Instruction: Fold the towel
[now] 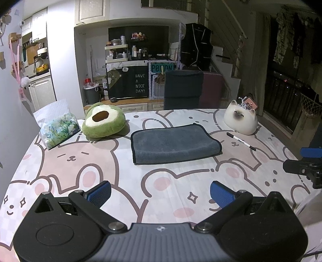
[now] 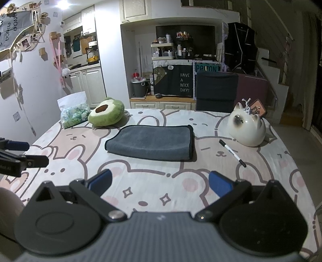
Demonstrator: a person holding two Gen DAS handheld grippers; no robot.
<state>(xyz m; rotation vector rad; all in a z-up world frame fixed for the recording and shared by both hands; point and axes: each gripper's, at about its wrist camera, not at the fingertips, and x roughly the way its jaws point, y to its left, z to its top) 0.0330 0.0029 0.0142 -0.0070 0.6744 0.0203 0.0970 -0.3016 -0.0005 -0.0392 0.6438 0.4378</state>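
Towel, gray and folded, lies mid-frame on the bunny-print tabletop; left gripper and right gripper hover at lower frame, fingers spread wide, empty.

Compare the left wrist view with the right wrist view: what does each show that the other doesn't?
Only the left wrist view shows the right gripper at its right edge, plus dark railings beyond.

Only the right wrist view shows the left gripper at its left edge, plus wall photos and a ceiling light.

Both show the folded grey towel, avocado plush, tissue pack, ceramic cat, marker pen, and open, empty jaws.
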